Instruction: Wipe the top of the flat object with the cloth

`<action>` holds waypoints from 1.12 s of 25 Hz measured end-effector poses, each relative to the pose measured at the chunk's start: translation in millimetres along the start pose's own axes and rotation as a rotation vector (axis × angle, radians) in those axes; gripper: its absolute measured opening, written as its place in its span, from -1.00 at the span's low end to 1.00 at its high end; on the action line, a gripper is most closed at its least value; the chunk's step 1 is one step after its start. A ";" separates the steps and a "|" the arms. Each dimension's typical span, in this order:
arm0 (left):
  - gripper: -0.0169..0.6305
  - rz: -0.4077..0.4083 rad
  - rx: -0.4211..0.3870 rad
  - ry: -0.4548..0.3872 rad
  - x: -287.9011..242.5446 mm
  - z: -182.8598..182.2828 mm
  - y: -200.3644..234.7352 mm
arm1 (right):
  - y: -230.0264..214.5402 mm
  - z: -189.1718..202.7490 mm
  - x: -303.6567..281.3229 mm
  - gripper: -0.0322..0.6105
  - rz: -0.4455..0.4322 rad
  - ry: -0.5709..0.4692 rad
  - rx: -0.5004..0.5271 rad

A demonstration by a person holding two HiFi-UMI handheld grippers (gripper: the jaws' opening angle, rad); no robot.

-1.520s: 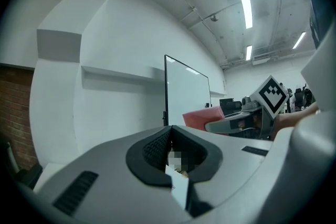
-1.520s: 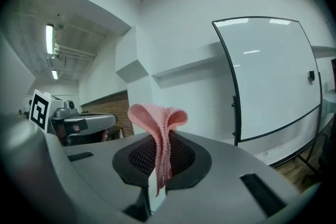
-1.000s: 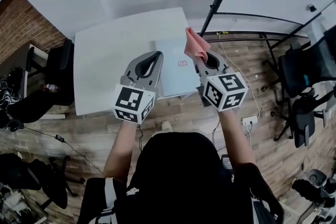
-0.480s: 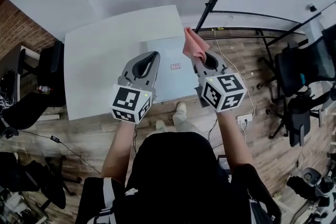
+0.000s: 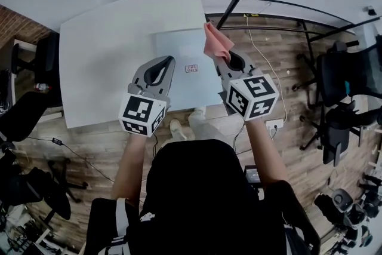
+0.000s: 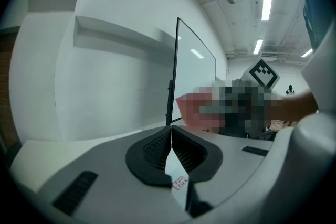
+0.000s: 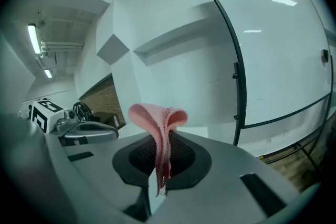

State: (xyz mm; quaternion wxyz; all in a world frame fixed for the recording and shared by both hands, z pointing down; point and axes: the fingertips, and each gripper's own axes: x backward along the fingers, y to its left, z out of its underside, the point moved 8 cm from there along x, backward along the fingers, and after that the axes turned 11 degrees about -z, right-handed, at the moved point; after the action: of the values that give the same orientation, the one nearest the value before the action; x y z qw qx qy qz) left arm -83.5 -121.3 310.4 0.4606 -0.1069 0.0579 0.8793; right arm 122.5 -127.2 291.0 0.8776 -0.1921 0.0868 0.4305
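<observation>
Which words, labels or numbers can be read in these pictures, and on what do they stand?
Red label on the flat object: too small to read.
Left cube and right cube: square patterns only, no words.
Nothing else bears text.

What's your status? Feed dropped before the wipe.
Left gripper shut, empty. Right gripper shut on pink cloth, near flat object's right edge. Only a small label on top.

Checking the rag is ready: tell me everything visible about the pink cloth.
The pink cloth is a small, soft, knit-looking rag, folded and bunched. It is pinched between the closed jaws of the right gripper, loose end flopping above them. It overlaps the right edge of the flat white object; contact unclear.
</observation>
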 end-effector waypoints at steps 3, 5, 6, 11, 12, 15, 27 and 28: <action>-0.91 0.002 0.028 0.061 -12.2 22.6 1.6 | -12.6 11.8 -9.6 -0.76 -0.009 0.037 -0.002; -0.91 0.007 0.035 0.101 -15.6 38.8 2.9 | -17.9 19.8 -16.5 -0.76 -0.015 0.062 -0.005; -0.91 0.015 0.031 0.122 -17.4 47.1 3.7 | -20.3 23.7 -20.6 -0.76 -0.019 0.074 -0.007; -0.91 0.131 -0.034 0.243 -33.2 85.2 -2.7 | -40.5 45.8 -38.1 -0.76 -0.024 0.133 -0.034; -0.91 0.153 -0.043 0.267 -34.6 91.6 -4.4 | -43.7 51.2 -40.4 -0.76 -0.023 0.144 -0.043; -0.90 0.180 -0.072 0.311 -38.5 107.7 -5.6 | -50.8 65.9 -46.6 -0.76 -0.019 0.174 -0.061; 0.00 0.288 -0.162 0.439 -50.2 171.4 -8.9 | -60.2 117.3 -64.5 -0.76 -0.015 0.313 -0.031; 0.04 0.296 -0.181 0.451 -49.4 176.1 -12.4 | -62.1 119.0 -65.6 -0.76 -0.017 0.318 -0.030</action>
State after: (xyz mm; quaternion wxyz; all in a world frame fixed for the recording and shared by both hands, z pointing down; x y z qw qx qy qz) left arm -69.8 -118.4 493.2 0.2910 -0.3310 0.0953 0.8926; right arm 129.7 -160.0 436.5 0.8535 -0.2717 0.2164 0.3884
